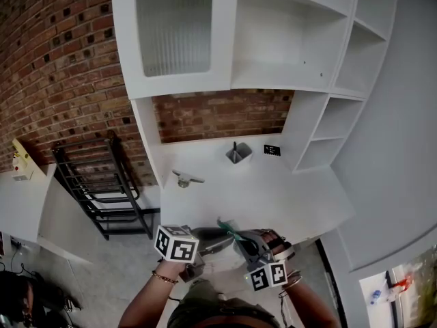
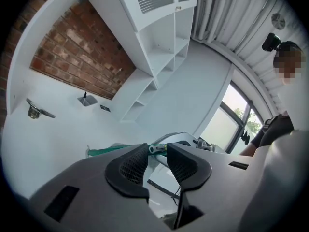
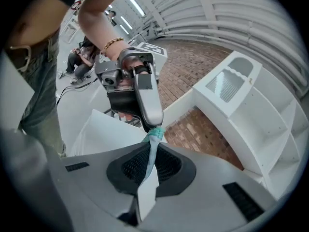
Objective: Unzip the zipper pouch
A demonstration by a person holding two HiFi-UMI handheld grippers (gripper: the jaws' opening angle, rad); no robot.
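The green zipper pouch (image 1: 229, 231) hangs in the air between my two grippers, just over the front edge of the white desk (image 1: 273, 197). In the left gripper view my left gripper (image 2: 158, 151) is shut on the small pale zipper pull (image 2: 157, 149), and the green pouch (image 2: 104, 150) trails away to the left behind the jaws. In the right gripper view my right gripper (image 3: 152, 151) is shut on the pouch fabric (image 3: 154, 138), a thin green strip running up from between its pads. The left gripper (image 3: 153, 125) pinches the upper end of that strip.
On the desk stand a metal cup (image 1: 237, 154), a small black label (image 1: 272, 149) and a metal fitting (image 1: 184, 179). White shelves (image 1: 300, 53) rise behind against a brick wall. A black rack (image 1: 102, 190) stands on the floor at the left. A person (image 2: 280, 124) shows at the right.
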